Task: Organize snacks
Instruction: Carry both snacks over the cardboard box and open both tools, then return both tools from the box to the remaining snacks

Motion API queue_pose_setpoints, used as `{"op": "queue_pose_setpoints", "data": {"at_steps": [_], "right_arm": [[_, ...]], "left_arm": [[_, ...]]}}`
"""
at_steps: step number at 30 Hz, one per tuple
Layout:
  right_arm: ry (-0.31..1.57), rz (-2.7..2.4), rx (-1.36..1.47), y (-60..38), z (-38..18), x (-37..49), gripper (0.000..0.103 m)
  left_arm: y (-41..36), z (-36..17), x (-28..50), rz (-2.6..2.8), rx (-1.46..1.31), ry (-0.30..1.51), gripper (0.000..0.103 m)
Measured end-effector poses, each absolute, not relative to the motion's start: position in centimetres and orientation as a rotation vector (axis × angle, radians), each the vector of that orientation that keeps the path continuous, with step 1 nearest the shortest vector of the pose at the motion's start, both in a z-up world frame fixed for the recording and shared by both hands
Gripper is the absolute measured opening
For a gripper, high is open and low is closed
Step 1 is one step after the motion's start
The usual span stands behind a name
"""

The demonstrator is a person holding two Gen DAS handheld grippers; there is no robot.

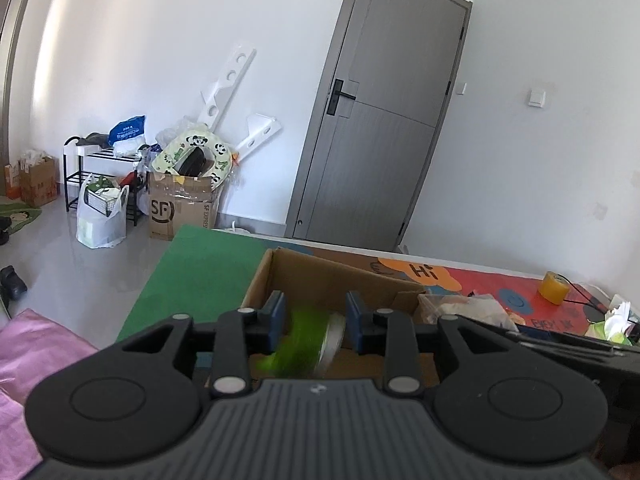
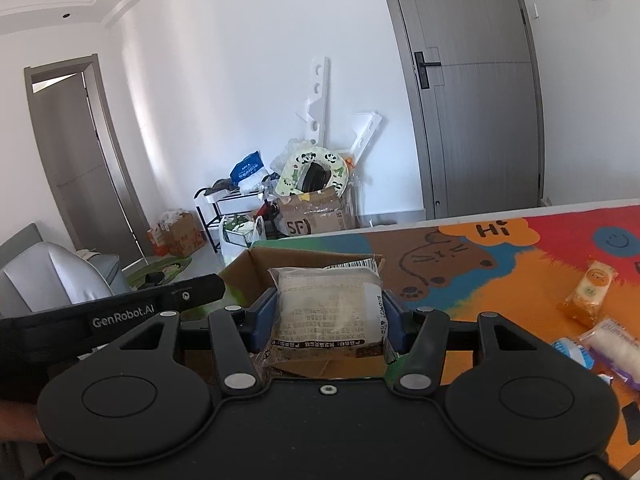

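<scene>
An open cardboard box (image 1: 316, 276) stands on the colourful table mat; it also shows in the right wrist view (image 2: 256, 264). My left gripper (image 1: 316, 322) is over the box with its fingers apart, and a blurred green snack can (image 1: 308, 340) is between and below them, not gripped. My right gripper (image 2: 326, 312) is shut on a clear wrapped bread packet (image 2: 328, 308) and holds it just in front of the box. Other wrapped snacks lie on the mat at right: an orange packet (image 2: 590, 292) and a white-purple one (image 2: 612, 346).
A yellow tape roll (image 1: 554, 286), tissue and clutter (image 1: 616, 320) sit at the table's right. A green mat part (image 1: 200, 272) lies left of the box. Beyond the table's far edge are an SF carton (image 1: 180, 208), bags, a shoe rack and a grey door (image 1: 384, 120).
</scene>
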State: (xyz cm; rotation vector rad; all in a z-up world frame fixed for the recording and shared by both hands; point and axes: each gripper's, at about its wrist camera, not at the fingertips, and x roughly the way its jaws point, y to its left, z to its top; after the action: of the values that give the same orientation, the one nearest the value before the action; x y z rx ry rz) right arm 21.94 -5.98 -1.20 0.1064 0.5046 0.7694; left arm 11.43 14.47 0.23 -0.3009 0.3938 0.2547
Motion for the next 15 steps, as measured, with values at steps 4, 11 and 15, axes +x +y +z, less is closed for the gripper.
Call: {"op": "queue_pose_setpoints", "data": {"at_steps": [4,11,15], "right_arm": [[0.513,0.765,0.115,-5.7,-1.3,21.8,0.054],[0.514,0.814,0.143,-5.1,-1.1,21.7,0.063],[0.501,0.785,0.148,-5.8,-0.8,21.5,0.068]], "left_arm": [[14.5,0.6,10.7,0.269,-0.313,0.383,0.033],[14.9,1.2,9.6,0.299,-0.328,0.375,0.049],[15.0,1.5,8.9,0.307,-0.343,0.375,0.064]]}}
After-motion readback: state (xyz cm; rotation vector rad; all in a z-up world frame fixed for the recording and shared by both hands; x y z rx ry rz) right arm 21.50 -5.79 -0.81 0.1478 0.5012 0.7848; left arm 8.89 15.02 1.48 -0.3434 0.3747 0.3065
